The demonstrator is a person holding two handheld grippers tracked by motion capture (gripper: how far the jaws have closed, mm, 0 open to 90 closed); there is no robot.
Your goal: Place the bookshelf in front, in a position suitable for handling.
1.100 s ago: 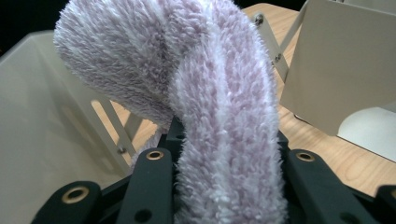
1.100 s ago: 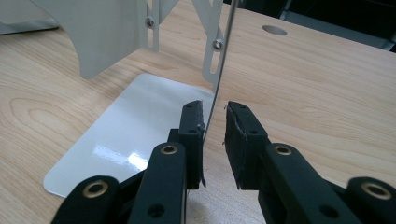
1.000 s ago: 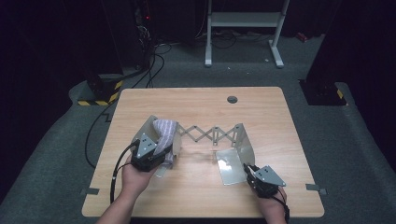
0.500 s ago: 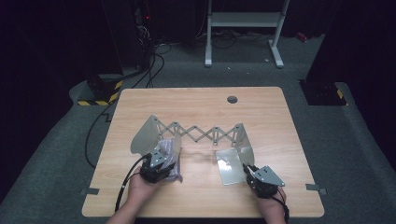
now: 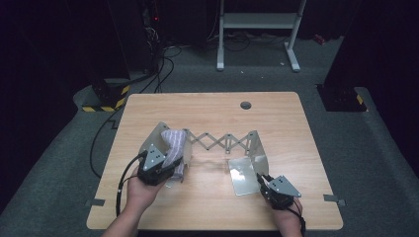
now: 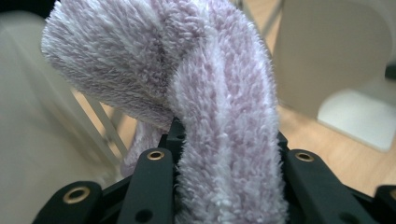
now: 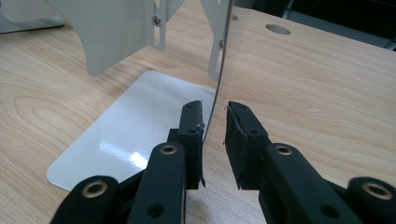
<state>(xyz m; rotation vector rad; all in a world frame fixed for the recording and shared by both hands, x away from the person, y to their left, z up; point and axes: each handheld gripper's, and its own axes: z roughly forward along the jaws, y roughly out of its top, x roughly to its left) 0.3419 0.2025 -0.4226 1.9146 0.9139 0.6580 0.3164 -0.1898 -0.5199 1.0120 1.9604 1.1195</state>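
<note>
An expandable metal rack lies on the table, its scissor lattice (image 5: 220, 141) joining two end plates. A fluffy pale lilac cloth (image 5: 174, 143) (image 6: 224, 107) hangs against the left end plate (image 5: 153, 139), and my left gripper (image 5: 171, 164) (image 6: 229, 158) is shut on its lower part. My right gripper (image 5: 261, 178) (image 7: 215, 126) straddles the near edge of the right upright plate (image 5: 258, 146) (image 7: 223, 56). The left pad is at the metal, with a gap on the other side. The rack's flat glossy foot (image 5: 242, 176) (image 7: 135, 126) lies beside it.
The wooden table (image 5: 207, 111) has a round cable hole (image 5: 245, 105) near its far edge. Cables and a yellow-black striped block (image 5: 106, 101) lie on the floor at the far left. A white metal stand (image 5: 257, 29) is behind the table.
My left gripper pulled the cloth back toward the near edge, then carried it forward again to the left end plate. The right gripper has stayed at its plate.
</note>
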